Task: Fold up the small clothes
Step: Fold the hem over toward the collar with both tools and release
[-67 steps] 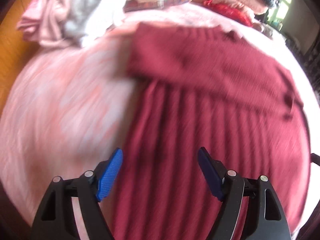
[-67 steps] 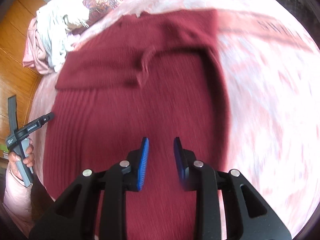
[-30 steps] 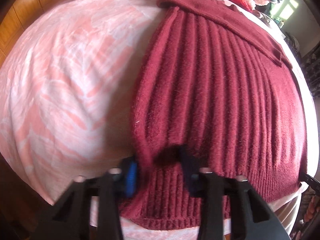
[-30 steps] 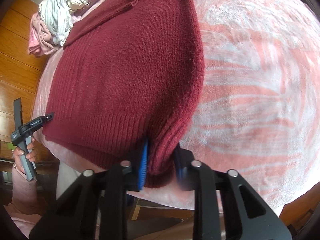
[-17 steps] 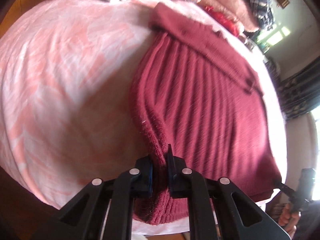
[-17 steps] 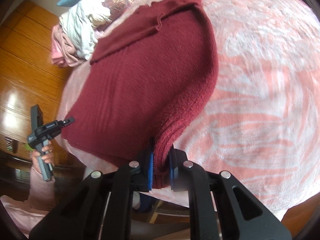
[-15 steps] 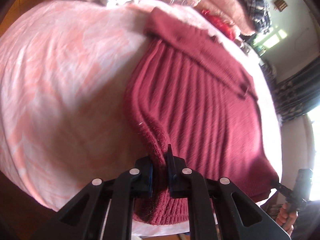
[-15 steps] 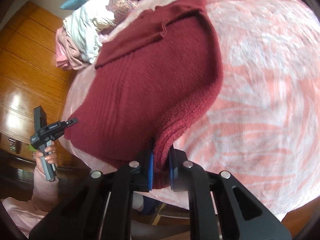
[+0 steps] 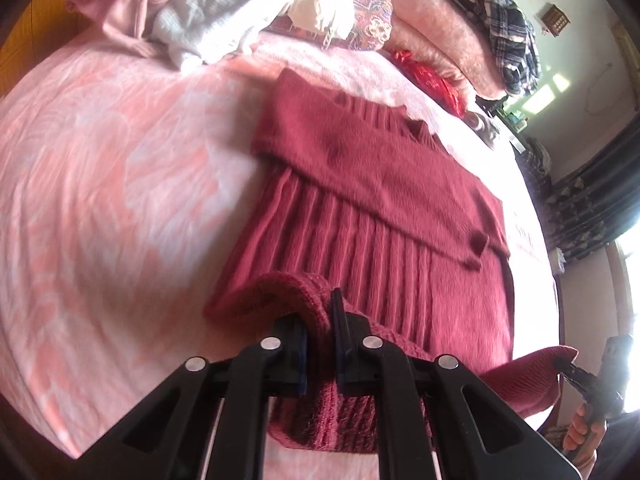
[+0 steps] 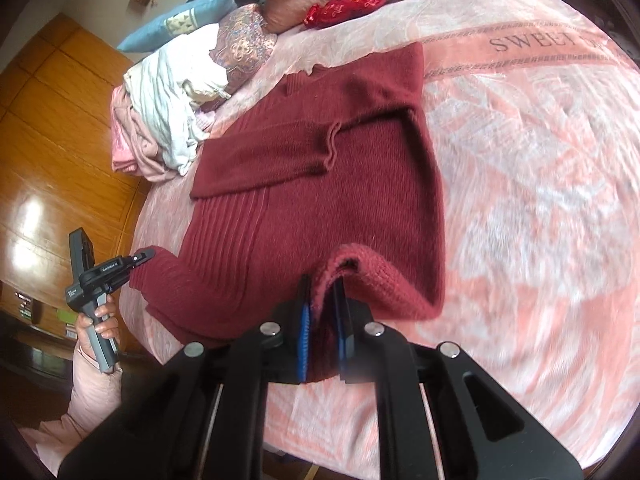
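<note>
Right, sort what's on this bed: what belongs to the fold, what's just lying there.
In the job:
maroon sweater
left gripper
right gripper

Lying about:
heap of pale clothes
red wrapper
plaid garment
pink blanket underneath

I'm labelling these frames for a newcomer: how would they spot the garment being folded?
Start at the pink patterned bedspread. Spread on it lies the maroon ribbed sweater, sleeves folded across its chest, its hem corners pinched by the left gripper and right gripper. The clothes pile beside it is pale and crumpled.
</note>
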